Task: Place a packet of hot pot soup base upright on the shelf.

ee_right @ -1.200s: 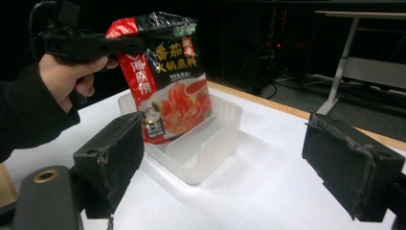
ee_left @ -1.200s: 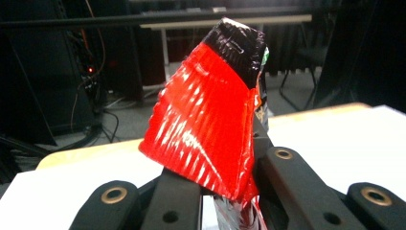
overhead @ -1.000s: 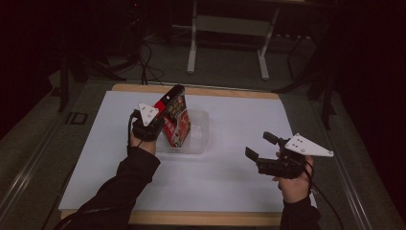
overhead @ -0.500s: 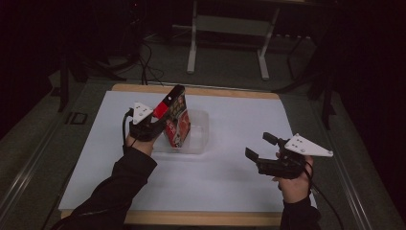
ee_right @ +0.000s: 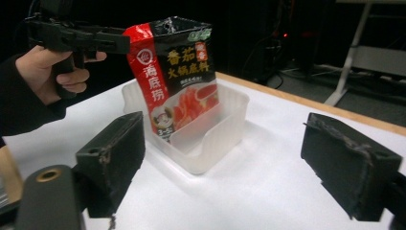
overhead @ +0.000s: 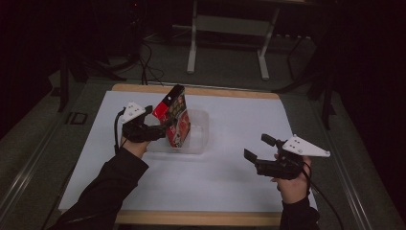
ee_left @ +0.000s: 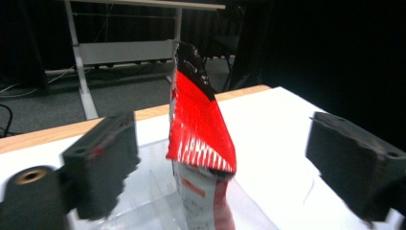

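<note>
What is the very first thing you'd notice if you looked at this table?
The bright red and black sauce packet jumps out: it stands upright in a clear plastic tub toward the far middle of the white table. The left gripper is right beside the packet's top, and its jaws have just opened, so the packet sits between them without being pressed. The right gripper hangs open over the near right side of the table.

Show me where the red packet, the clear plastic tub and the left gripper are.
red packet (ee_right: pixel 184 91): right gripper view, on its printed front.
clear plastic tub (ee_right: pixel 225 129): right gripper view, on its side wall.
left gripper (overhead: pixel 160 127): high view, between its open jaws.
</note>
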`<act>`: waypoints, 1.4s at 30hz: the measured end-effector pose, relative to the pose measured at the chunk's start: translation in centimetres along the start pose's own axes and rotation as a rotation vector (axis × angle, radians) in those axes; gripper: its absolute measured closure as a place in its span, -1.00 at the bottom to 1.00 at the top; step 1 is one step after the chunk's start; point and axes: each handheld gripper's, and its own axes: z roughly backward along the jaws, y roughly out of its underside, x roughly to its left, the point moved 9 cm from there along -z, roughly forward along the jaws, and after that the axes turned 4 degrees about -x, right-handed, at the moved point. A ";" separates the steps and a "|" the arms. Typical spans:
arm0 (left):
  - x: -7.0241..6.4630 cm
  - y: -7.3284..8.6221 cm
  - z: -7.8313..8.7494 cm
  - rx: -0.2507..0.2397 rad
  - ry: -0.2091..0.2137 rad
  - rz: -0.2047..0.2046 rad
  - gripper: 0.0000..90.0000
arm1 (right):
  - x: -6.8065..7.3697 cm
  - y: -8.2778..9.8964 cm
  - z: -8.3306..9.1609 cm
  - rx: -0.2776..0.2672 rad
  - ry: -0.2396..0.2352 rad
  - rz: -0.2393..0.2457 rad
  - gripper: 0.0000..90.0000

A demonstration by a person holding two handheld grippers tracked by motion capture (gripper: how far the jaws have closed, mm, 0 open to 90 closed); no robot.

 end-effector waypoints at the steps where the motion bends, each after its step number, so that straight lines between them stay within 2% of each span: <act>1: 0.0 0.0 0.1 -0.005 -0.003 -0.005 -0.90 | 0.1 0.1 0.0 0.003 -0.005 0.000 -0.66; 2: 0.0 0.0 0.3 -0.012 0.006 -0.002 -0.93 | 0.1 0.1 0.0 0.006 -0.004 0.003 -0.66; 5: 0.0 0.0 0.9 -0.019 -0.003 -0.013 -0.96 | 0.1 0.2 -0.1 0.005 -0.008 -0.006 -0.66; 11: -0.5 0.0 2.3 -0.023 0.003 -0.058 -0.96 | 0.2 0.6 -0.2 0.018 -0.011 -0.004 -0.66; 15: -1.2 0.2 3.3 -0.021 0.031 -0.047 -0.96 | 0.2 0.9 -0.3 0.024 -0.014 0.001 -0.67; 19: -1.8 0.5 4.3 -0.021 0.051 -0.041 -0.96 | 0.3 0.9 -0.1 0.004 -0.032 -0.016 -0.71; 22: -2.2 0.7 4.8 -0.026 0.061 -0.033 -0.96 | 0.2 0.9 -0.1 0.001 -0.026 -0.014 -0.71; 27: -3.4 1.2 5.9 -0.025 0.101 -0.038 -0.96 | -0.1 1.4 -0.1 0.014 -0.004 -0.004 -0.71; 32: -4.4 2.1 6.5 -0.021 0.126 -0.054 -0.96 | -0.1 2.0 -0.3 0.028 0.011 0.008 -0.71; 42: -5.9 4.9 6.6 0.013 0.184 -0.073 -0.96 | -0.1 3.3 -0.5 0.053 0.014 0.012 -0.71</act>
